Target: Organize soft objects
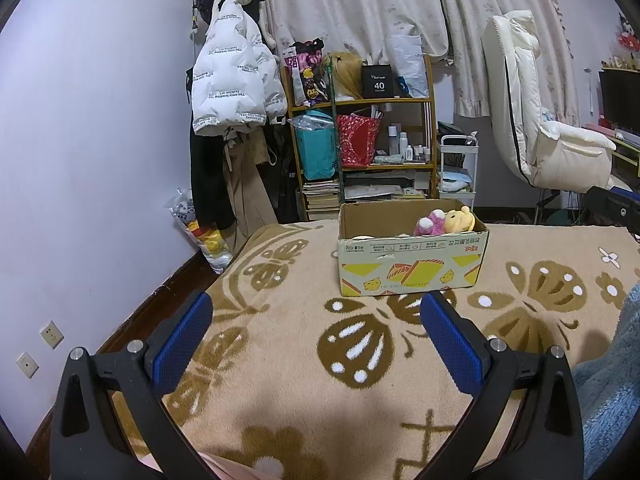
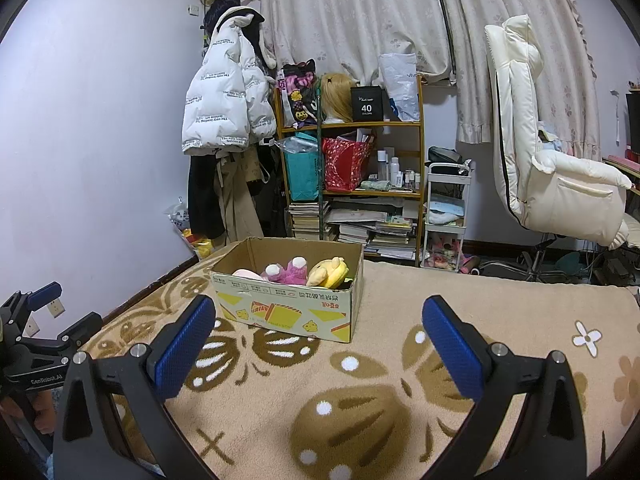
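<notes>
A cardboard box (image 1: 412, 268) stands on the beige butterfly-patterned blanket (image 1: 304, 364). A pink plush (image 1: 430, 224) and a yellow plush (image 1: 460, 220) lie inside it. The box also shows in the right wrist view (image 2: 288, 308), with the pink plush (image 2: 288, 274), the yellow plush (image 2: 330, 274) and a pale pink item (image 2: 246, 274) in it. My left gripper (image 1: 316, 344) is open and empty, short of the box. My right gripper (image 2: 318, 346) is open and empty, near the box's front right. The left gripper also shows at the left edge of the right wrist view (image 2: 40, 328).
A blue fluffy fabric (image 1: 612, 380) lies at the right edge of the blanket. Behind the bed stand a cluttered wooden shelf (image 2: 352, 176), a hanging white jacket (image 2: 228, 108), a small white cart (image 2: 444, 216) and a cream chair (image 2: 552, 172).
</notes>
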